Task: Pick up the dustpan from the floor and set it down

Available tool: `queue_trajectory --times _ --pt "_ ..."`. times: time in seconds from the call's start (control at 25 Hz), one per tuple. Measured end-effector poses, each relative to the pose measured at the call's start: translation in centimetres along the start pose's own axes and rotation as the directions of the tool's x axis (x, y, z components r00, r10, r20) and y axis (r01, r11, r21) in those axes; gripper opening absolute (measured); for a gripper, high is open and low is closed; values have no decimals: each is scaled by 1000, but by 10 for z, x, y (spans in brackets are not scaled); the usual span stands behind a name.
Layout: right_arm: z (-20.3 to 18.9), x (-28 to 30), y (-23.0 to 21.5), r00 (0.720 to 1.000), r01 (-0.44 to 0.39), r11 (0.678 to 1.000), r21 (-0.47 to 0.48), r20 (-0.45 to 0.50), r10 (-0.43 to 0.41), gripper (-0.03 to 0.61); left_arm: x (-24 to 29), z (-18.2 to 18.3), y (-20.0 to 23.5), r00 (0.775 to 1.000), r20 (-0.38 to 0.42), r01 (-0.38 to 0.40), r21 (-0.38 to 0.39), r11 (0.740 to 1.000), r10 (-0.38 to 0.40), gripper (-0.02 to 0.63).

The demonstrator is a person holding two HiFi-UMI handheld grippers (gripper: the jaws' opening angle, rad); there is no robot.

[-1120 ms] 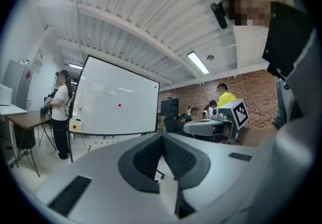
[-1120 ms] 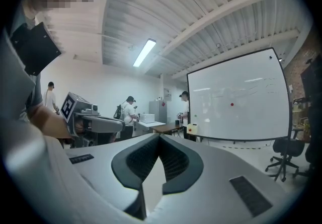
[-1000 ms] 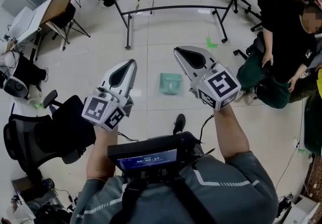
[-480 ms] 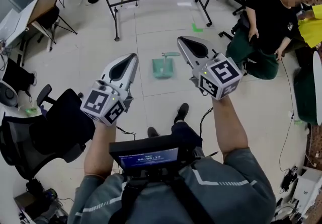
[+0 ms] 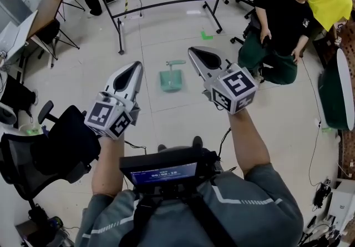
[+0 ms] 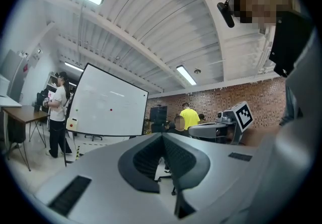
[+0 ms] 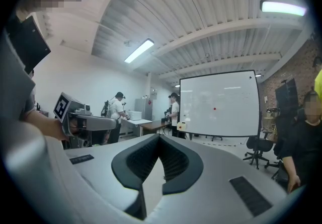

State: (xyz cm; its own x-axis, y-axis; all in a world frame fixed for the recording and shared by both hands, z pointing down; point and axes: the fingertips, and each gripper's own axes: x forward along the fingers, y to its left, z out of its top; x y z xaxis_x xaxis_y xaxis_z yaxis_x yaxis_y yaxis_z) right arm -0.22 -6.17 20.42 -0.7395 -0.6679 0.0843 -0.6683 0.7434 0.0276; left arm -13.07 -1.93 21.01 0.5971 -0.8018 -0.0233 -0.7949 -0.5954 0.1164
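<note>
A pale green dustpan (image 5: 171,77) lies flat on the tiled floor ahead, its short handle toward the far side. My left gripper (image 5: 135,66) is held level at waist height to the left of it, jaws shut and empty. My right gripper (image 5: 192,51) is level to the right of the dustpan, jaws shut with nothing between them. Both hang well above the floor, apart from the dustpan. In the left gripper view my left gripper (image 6: 162,135) points across the room, and in the right gripper view my right gripper (image 7: 159,137) does the same; neither view shows the dustpan.
A whiteboard on a black curved-leg stand (image 5: 161,1) is beyond the dustpan. A person in black (image 5: 277,24) sits at the right beside someone in yellow (image 5: 330,1). A black office chair (image 5: 50,146) stands at my left, and desks (image 5: 33,13) are at the far left.
I have walked forward: the dustpan has shifted left and slightly nearer the gap between the grippers, and the stand and seated people have slid across the view. Both grippers stay shut.
</note>
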Motion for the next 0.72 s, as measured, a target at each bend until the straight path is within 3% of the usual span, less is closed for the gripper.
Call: queue_trajectory --times 0.36,0.72 --pt "-1 -61 -21 1000 -16 1000 19 5 16 15 18 -1 -63 1000 4 -25 -4 1000 25 34" --pt "10 -72 -15 999 -13 1000 19 29 12 15 12 7 -69 1000 16 -24 8 1000 24 34"
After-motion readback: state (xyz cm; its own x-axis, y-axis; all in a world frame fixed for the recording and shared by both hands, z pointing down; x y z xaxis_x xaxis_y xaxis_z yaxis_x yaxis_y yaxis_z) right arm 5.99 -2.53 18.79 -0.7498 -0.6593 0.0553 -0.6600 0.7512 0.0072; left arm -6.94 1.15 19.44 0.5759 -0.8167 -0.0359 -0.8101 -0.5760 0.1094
